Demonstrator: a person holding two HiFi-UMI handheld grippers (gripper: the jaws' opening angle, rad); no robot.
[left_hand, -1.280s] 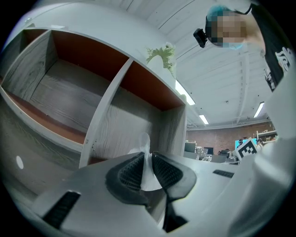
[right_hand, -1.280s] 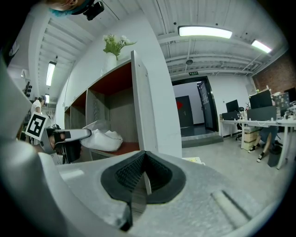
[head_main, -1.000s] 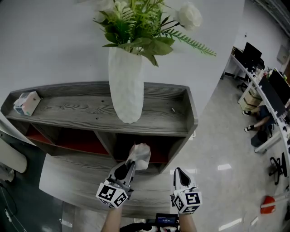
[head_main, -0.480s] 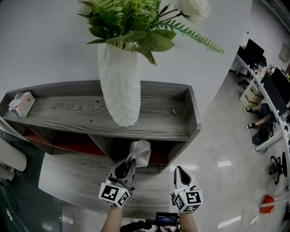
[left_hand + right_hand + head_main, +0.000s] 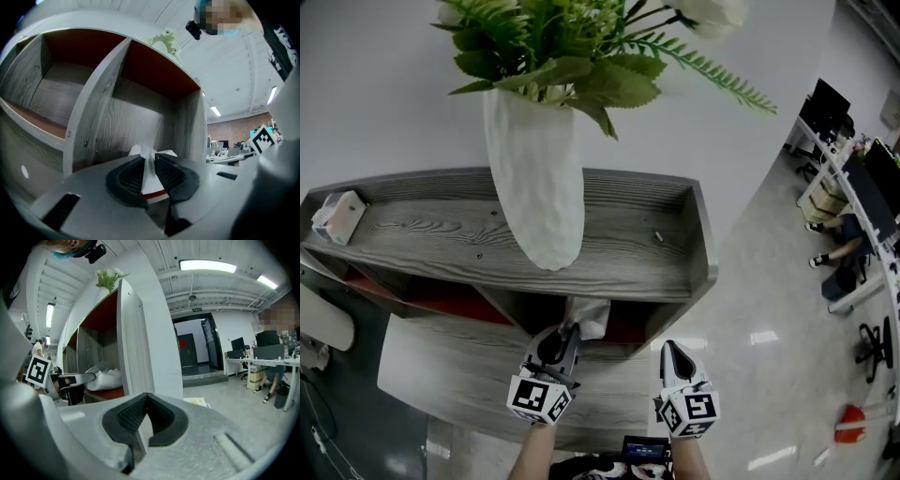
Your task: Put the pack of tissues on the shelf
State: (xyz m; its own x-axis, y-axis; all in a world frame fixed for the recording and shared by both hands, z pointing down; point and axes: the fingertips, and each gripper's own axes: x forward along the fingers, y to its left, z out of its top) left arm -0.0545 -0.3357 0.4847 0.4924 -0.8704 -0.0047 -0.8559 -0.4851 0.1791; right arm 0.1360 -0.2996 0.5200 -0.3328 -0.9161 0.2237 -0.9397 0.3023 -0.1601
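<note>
Left hand-held gripper pinching pack of tissues at shelf opening, right hand-held gripper closed

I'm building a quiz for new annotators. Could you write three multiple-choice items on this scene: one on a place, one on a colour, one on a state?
1. Where does the white vase stand?
A) on top of the shelf
B) on the floor
C) inside a compartment

2. What colour are the back panels inside the shelf?
A) blue
B) red
C) yellow

3. What state are the left tongs in?
A) open and empty
B) shut on the vase
C) shut on the pack of tissues

Answers:
1 A: the head view shows its base on the grey top board.
2 B: the left gripper view shows red behind both compartments.
3 C: the pads pinch the pack's wrapper.
</note>
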